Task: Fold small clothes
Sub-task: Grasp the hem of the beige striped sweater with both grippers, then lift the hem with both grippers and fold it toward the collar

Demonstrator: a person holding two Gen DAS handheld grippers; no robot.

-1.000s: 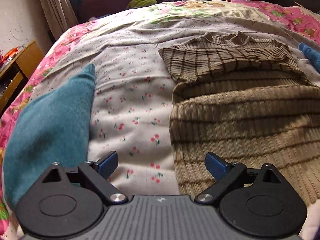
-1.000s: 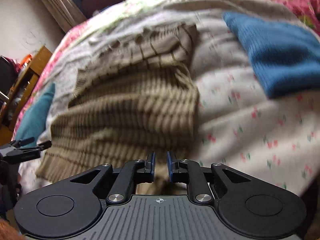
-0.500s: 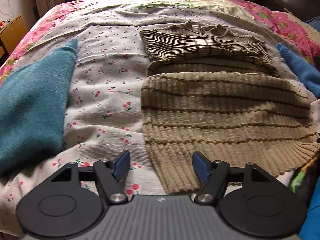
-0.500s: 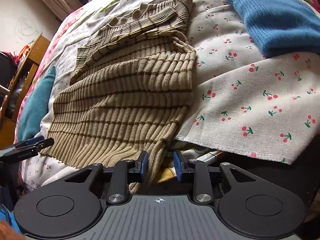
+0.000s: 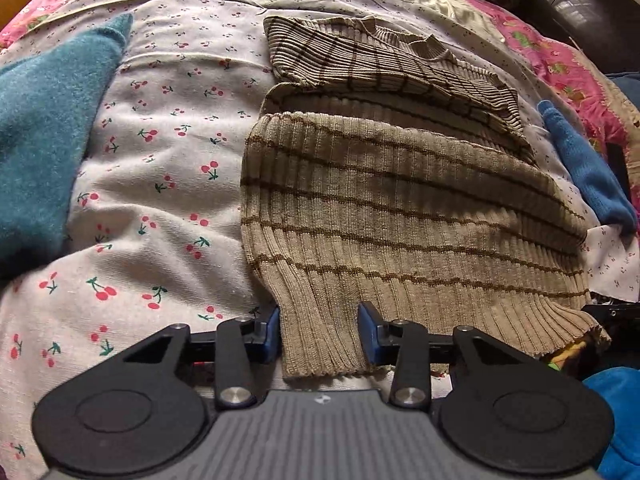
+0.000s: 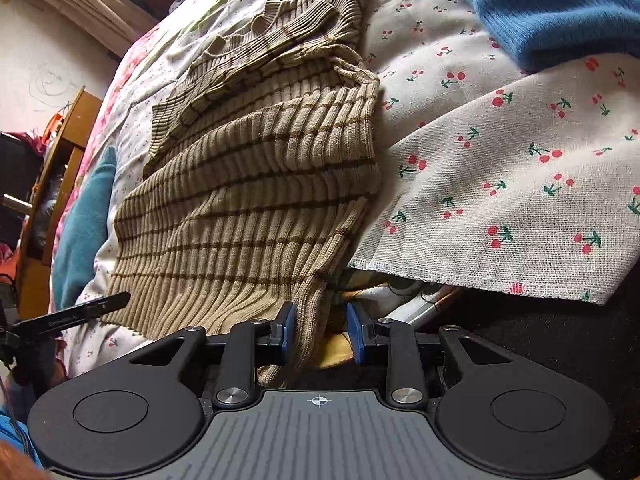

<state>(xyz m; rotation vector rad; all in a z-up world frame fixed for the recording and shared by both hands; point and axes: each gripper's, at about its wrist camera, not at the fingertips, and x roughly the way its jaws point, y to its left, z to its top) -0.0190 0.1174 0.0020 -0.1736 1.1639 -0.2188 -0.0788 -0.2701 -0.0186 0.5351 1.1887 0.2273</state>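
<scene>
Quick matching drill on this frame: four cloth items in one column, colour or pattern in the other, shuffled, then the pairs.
Items:
1. sweater
2. sheet
3. cloth left of the sweater
4. cloth right of the sweater

Looks:
A. bright blue knit
B. white with red cherries
C. tan rib with dark stripes
D. teal, fuzzy

Pairs: 1-C, 2-B, 3-D, 4-A
</scene>
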